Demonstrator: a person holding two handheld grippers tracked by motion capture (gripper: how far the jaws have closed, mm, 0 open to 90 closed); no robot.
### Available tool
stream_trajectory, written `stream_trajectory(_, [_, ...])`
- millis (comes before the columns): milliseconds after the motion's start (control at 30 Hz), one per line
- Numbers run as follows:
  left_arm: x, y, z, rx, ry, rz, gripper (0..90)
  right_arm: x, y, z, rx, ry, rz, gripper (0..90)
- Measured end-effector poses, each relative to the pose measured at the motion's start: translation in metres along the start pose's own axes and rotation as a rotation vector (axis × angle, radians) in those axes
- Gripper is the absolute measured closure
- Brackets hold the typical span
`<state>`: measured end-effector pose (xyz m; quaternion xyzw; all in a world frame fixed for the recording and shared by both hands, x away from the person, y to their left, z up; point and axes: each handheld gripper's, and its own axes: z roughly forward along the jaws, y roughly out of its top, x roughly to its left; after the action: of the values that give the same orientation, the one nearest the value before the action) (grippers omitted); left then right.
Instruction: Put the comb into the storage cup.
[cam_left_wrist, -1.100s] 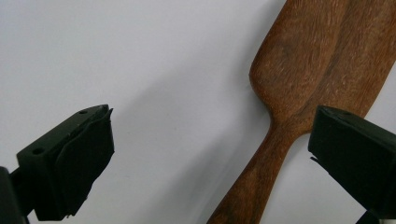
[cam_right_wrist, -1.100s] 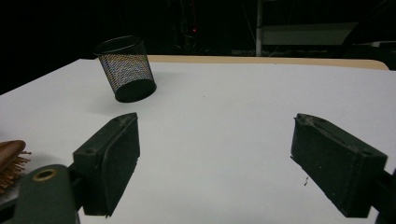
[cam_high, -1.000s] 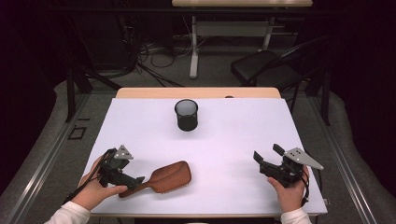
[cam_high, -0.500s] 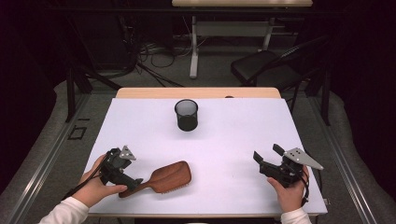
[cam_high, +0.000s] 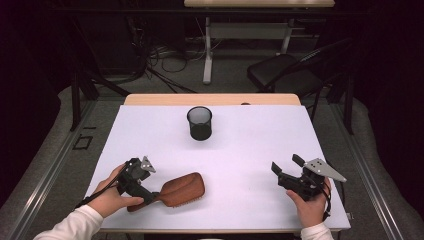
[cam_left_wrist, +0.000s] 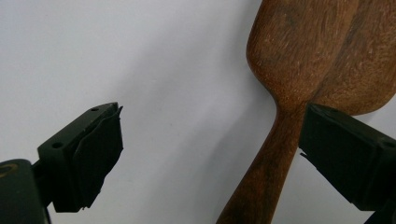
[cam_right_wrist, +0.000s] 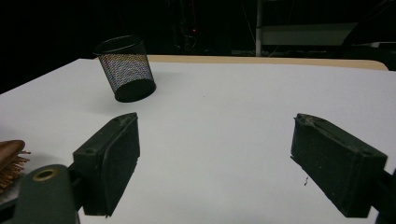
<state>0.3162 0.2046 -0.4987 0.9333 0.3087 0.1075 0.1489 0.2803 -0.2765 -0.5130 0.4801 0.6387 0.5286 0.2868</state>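
Note:
A brown wooden hairbrush (cam_high: 180, 189) lies bristles down near the table's front left, its handle pointing toward the person. My left gripper (cam_high: 151, 196) is lowered over that handle. In the left gripper view the handle (cam_left_wrist: 261, 177) stands between the jaws of the left gripper (cam_left_wrist: 210, 130), close against the right-hand pad, with a wide gap to the other pad. Those jaws have just been closing a little and do not clamp the handle. My right gripper (cam_high: 285, 165) rests at the front right, open, and the right gripper (cam_right_wrist: 215, 126) has bare table between its jaws.
A black mesh cup (cam_high: 200, 123) stands upright at the middle back of the white table (cam_high: 250, 150); the right gripper view has the cup (cam_right_wrist: 126, 67) ahead to the left. A dark chair (cam_high: 285, 72) and cables lie beyond the far edge.
The left hand has shifted slightly toward the brush handle. The brush, the cup and the right gripper have kept their places.

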Motion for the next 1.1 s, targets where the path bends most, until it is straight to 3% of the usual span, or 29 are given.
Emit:
stream_trajectory(233, [-0.004, 0.008, -0.004, 0.031, 0.017, 0.045, 9.6, -0.001, 0.000, 0.000, -0.008, 0.000, 0.003, 15.3])
stream_trajectory(700, [-0.021, 0.013, 0.002, 0.101, -0.004, 0.127, 10.9, -0.001, 0.000, 0.000, -0.010, 0.002, -0.001, 15.3])
stream_trajectory(1100, [-0.031, 0.009, 0.009, 0.121, -0.031, 0.178, 24.3, -0.001, 0.000, 0.000, -0.008, 0.002, -0.002, 15.3])
